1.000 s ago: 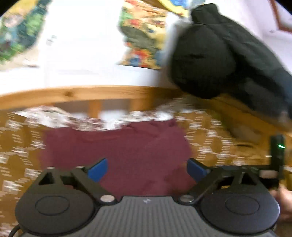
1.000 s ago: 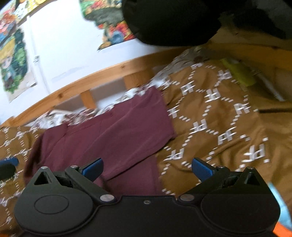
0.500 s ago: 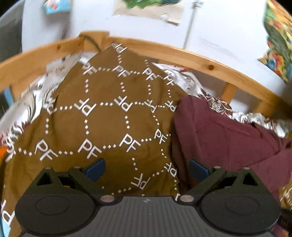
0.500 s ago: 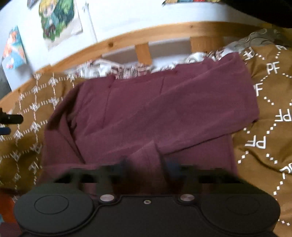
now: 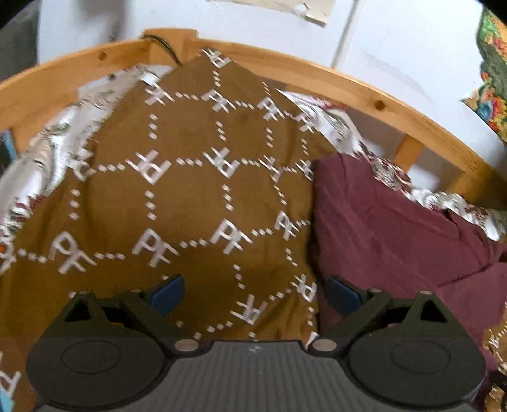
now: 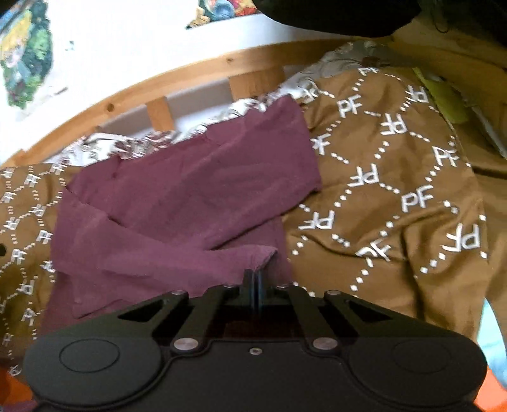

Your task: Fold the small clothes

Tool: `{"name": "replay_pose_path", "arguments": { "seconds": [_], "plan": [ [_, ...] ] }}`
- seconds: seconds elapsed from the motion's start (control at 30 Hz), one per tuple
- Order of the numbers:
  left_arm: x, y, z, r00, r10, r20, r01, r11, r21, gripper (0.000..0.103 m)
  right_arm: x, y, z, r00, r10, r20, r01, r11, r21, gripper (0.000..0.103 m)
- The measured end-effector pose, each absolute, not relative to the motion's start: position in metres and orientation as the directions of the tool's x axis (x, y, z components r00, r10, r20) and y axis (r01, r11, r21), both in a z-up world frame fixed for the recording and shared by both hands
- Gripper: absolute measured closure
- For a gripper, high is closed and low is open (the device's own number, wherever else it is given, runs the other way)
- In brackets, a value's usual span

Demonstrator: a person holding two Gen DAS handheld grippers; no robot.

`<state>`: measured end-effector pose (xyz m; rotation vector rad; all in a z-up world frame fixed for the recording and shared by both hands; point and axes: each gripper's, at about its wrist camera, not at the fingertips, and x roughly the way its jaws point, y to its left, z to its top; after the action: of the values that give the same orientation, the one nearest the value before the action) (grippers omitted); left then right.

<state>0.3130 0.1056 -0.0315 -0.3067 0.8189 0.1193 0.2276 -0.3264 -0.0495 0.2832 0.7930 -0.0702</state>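
**Maroon garment on bed, one corner pinched**

Item: maroon garment (image 6: 190, 202), partly folded, lying on a brown bedspread (image 6: 396, 196) printed with white "PF" lettering, close to the far edge of the bed, where a wooden bed rail (image 6: 190, 73) runs under a white wall. Its near part is hidden behind the tool bodies in both views; its right part runs out of the left wrist view's frame.

Right tool (image 6: 254, 279): fingers drawn fully together, a raised fold of the garment's near edge pinched between them. The pads themselves are barely visible, dark against dark cloth. Tool points downward at a slant.

Left tool (image 5: 253, 291): fingers spread wide, nothing between them but bedspread; its right blue pad sits at the garment's (image 5: 396, 228) left border. Contact cannot be told.

Left wrist view only: the bed's far left corner, with a silver patterned sheet (image 5: 47, 152) showing beyond the bedspread.

Right wrist view only: a yellow-green item (image 6: 443, 95), blurred, near the right edge; a dark mass (image 6: 332, 16) cut off at the top.
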Motion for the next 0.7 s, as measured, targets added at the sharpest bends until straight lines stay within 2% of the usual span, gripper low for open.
{"name": "replay_pose_path", "arguments": {
  "seconds": [0.13,0.2,0.37,0.47,0.6,0.7],
  "plan": [
    [0.322,0.105,-0.042,0.669,-0.14,-0.73,-0.183,0.921,-0.345,0.011,0.241,-0.32,-0.04,0.706,0.013,-0.708,0.166,0.969,0.183,0.065],
    [0.329,0.103,-0.05,0.654,-0.21,-0.727,-0.166,0.897,-0.409,0.016,0.262,-0.314,-0.028,0.728,0.068,-0.682,0.103,0.973,0.207,0.061],
    [0.347,0.094,-0.073,0.627,-0.304,-0.717,-0.135,0.864,-0.484,0.041,0.35,-0.268,-0.007,0.685,0.349,-0.64,-0.222,0.936,0.272,0.061],
    [0.354,0.091,-0.082,0.621,-0.322,-0.715,-0.129,0.857,-0.498,0.049,0.402,-0.214,-0.007,0.593,0.501,-0.631,-0.415,0.861,0.294,0.063],
    [0.36,0.094,-0.092,0.611,-0.357,-0.706,-0.135,0.832,-0.538,0.054,0.449,-0.145,-0.012,0.477,0.597,-0.645,-0.567,0.77,0.293,0.063],
    [0.364,0.095,-0.099,0.605,-0.374,-0.703,-0.143,0.817,-0.558,0.063,0.473,-0.112,-0.022,0.423,0.613,-0.667,-0.609,0.738,0.292,0.062]
  ]
}}
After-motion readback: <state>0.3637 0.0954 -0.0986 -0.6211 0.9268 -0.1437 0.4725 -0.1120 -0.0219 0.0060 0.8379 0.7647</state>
